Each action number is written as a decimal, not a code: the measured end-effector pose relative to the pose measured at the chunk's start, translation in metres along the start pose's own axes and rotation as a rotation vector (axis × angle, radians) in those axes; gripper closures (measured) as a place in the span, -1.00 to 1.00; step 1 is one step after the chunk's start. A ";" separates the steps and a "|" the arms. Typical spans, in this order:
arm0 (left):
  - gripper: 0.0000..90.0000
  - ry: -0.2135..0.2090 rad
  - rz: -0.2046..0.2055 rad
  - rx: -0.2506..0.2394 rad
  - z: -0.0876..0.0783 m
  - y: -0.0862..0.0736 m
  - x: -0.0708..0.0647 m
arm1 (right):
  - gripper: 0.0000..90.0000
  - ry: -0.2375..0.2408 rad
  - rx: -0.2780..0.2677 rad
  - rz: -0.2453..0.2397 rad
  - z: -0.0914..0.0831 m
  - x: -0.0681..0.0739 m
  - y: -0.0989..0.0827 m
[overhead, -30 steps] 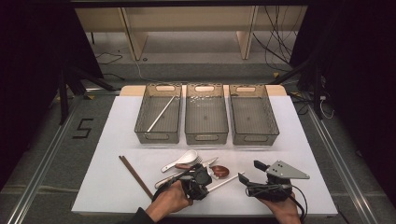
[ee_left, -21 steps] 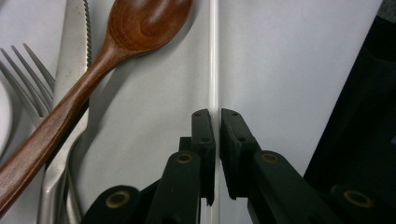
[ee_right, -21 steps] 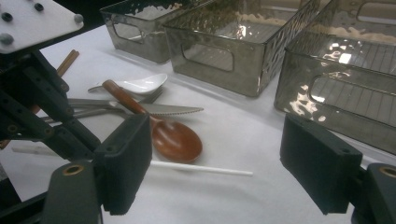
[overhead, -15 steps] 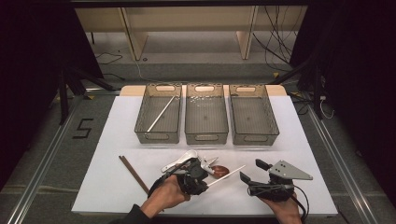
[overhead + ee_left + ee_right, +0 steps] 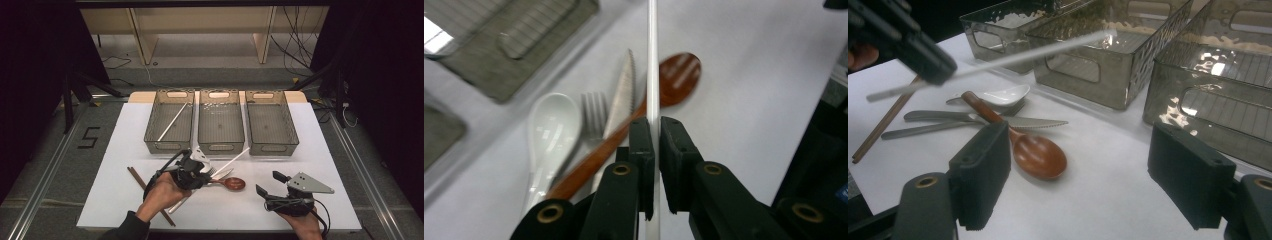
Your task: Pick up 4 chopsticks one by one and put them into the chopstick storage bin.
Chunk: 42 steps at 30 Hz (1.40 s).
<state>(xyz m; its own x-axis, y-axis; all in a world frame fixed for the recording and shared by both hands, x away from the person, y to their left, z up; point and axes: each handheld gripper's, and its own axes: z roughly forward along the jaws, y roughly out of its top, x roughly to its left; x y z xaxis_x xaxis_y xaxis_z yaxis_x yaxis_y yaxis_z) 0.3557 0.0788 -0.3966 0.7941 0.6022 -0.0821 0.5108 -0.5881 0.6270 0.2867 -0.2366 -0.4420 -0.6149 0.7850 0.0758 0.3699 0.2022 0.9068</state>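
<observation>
My left gripper (image 5: 201, 169) is shut on a long white chopstick (image 5: 231, 162), held tilted above the table; its far tip points toward the middle bin (image 5: 221, 146). In the left gripper view the chopstick (image 5: 652, 60) runs straight up between the pads of that gripper (image 5: 655, 135). Beneath it lie a wooden spoon (image 5: 674, 75), a knife (image 5: 624, 90), a fork (image 5: 594, 112) and a white ceramic spoon (image 5: 551, 125). My right gripper (image 5: 267, 184) rests open near the front right, nothing between its jaws (image 5: 1078, 180), with the wooden spoon (image 5: 1040, 155) just ahead of it.
Three grey bins stand in a row at the back: the left bin (image 5: 168, 146) holds another white chopstick (image 5: 172, 121), and the right bin (image 5: 272, 146) has nothing visible in it. A pair of brown chopsticks (image 5: 150, 195) lies at the front left, partly under the left hand.
The left gripper has risen and moved toward the bins, lifting the white chopstick off the table. The right gripper has stayed in place.
</observation>
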 end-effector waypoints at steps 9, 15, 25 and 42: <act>0.87 0.070 -0.103 -0.093 -0.022 -0.005 0.040 | -0.42 0.001 -0.002 0.001 0.000 0.000 0.000; 0.87 0.102 -0.160 -0.134 -0.034 -0.003 0.067 | -0.42 0.000 -0.001 0.005 0.000 -0.001 0.000; 0.87 0.152 -0.222 -0.164 -0.046 0.009 0.104 | -0.42 0.001 0.003 0.006 0.001 -0.001 -0.001; 0.87 0.241 -0.290 -0.210 -0.048 0.020 0.156 | -0.42 0.004 0.004 0.008 0.001 -0.001 -0.001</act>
<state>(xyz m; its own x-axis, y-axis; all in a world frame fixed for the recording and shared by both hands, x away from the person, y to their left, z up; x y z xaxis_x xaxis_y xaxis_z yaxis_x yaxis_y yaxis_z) 0.4742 0.1872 -0.3595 0.5154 0.8498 -0.1103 0.6032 -0.2683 0.7511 0.2880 -0.2370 -0.4431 -0.6143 0.7844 0.0850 0.3779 0.1979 0.9045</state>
